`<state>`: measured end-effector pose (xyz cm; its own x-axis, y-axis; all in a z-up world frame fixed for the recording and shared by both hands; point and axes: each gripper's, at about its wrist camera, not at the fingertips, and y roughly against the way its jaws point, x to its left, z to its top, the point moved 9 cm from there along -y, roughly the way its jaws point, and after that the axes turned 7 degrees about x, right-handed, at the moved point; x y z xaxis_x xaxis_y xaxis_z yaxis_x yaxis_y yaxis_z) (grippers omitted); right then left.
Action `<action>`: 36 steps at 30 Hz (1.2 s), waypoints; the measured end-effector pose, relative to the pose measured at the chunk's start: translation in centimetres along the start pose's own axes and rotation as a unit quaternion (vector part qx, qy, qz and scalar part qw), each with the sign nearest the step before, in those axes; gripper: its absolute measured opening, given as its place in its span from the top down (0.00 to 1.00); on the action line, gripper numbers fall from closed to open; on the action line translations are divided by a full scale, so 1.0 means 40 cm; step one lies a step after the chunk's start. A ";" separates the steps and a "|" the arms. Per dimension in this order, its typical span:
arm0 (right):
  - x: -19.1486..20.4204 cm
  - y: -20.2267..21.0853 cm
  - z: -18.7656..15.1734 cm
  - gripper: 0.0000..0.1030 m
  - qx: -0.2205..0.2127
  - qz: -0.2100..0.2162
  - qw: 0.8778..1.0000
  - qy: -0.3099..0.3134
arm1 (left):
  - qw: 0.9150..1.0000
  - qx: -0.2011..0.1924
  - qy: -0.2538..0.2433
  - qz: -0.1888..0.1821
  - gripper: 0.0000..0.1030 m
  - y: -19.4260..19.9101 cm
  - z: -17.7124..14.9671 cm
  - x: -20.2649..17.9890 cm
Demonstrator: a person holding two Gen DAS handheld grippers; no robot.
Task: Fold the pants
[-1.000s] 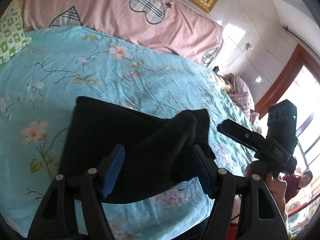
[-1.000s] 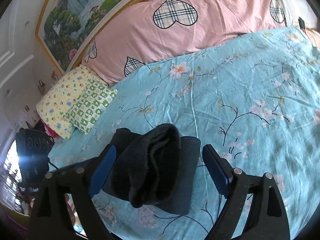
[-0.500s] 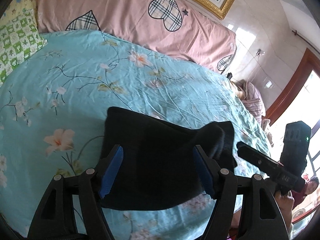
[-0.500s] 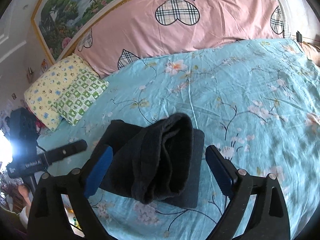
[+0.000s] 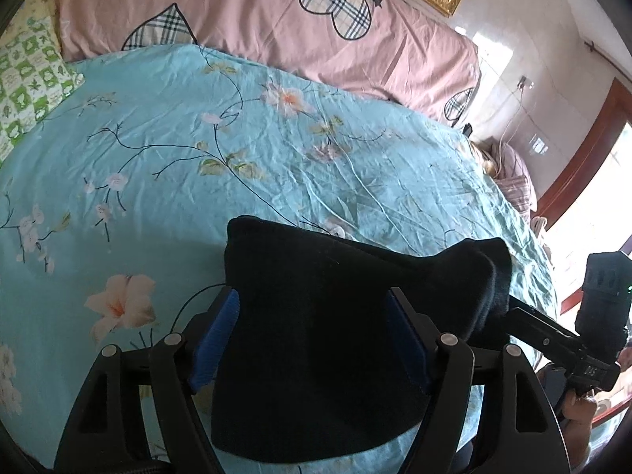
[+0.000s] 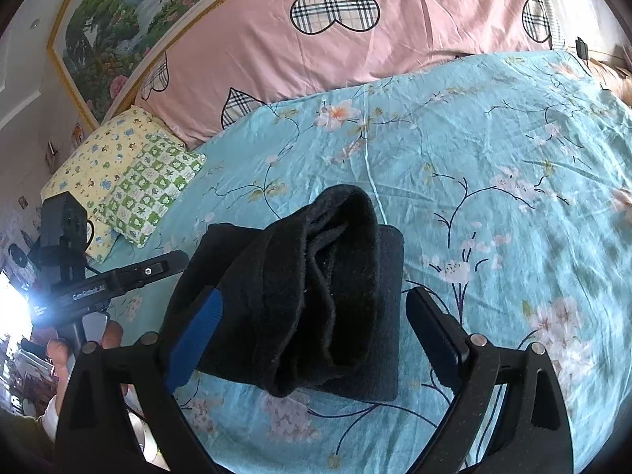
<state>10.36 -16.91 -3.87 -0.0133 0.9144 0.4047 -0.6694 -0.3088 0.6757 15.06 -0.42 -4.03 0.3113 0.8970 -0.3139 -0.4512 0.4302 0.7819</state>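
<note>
Bed: a wide bed under a wrinkled turquoise cotton sheet printed with pink blossoms and dark branches [image 5: 245,146] is filling both wrist views.
Headboard side: a long pink fabric bolster with plaid heart patches [image 6: 355,43] is lying along the far edge of the sheet, under a gilt-framed landscape painting [image 6: 130,27].
Pillows: a yellow print pillow and a green-and-white checked pillow [image 6: 150,189] are sitting together at the bolster's left end in the right wrist view.
Pants: the black fleecy pants, folded into a thick rectangular bundle [image 6: 312,288], are lying on the sheet near its close edge, with one rolled layer humping up over the flat layers beneath.
Left gripper: the black two-finger left gripper with blue pads [image 5: 312,339] is standing wide open, its fingers on either side of the bundle's near end; whether a pad is touching cloth cannot be told, and it is gripping nothing.
Right gripper: the black two-finger right gripper with blue pads [image 6: 316,331] is also spread wide, straddling the bundle; its left pad is at the fabric's edge while its right pad is standing apart over bare sheet, holding nothing.
Hands: the person's fingers [image 6: 110,335] are showing around the left gripper's handle in the right wrist view.
</note>
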 end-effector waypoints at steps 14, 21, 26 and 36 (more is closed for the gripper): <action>-0.033 -0.024 -0.005 0.09 0.011 0.013 0.999 -0.029 | 1.000 0.019 0.000 0.001 0.22 -0.052 0.011 0.005; -0.031 -0.060 -0.013 0.09 0.024 0.023 0.999 -0.030 | 1.000 0.029 0.000 0.011 0.25 -0.094 0.017 0.020; -0.051 -0.074 -0.018 0.09 0.027 0.041 0.998 -0.039 | 0.999 0.038 0.031 0.010 0.61 -0.122 0.024 0.072; -0.086 -0.091 -0.047 0.30 0.050 0.082 0.994 -0.059 | 0.998 0.040 0.044 -0.004 0.62 -0.129 0.016 0.088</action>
<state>11.43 -18.44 -8.87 -0.0247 0.8139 0.5804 -0.5889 -0.4810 0.6494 19.03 0.42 -8.82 0.2385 0.9002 -0.3645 -0.3789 0.4318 0.8185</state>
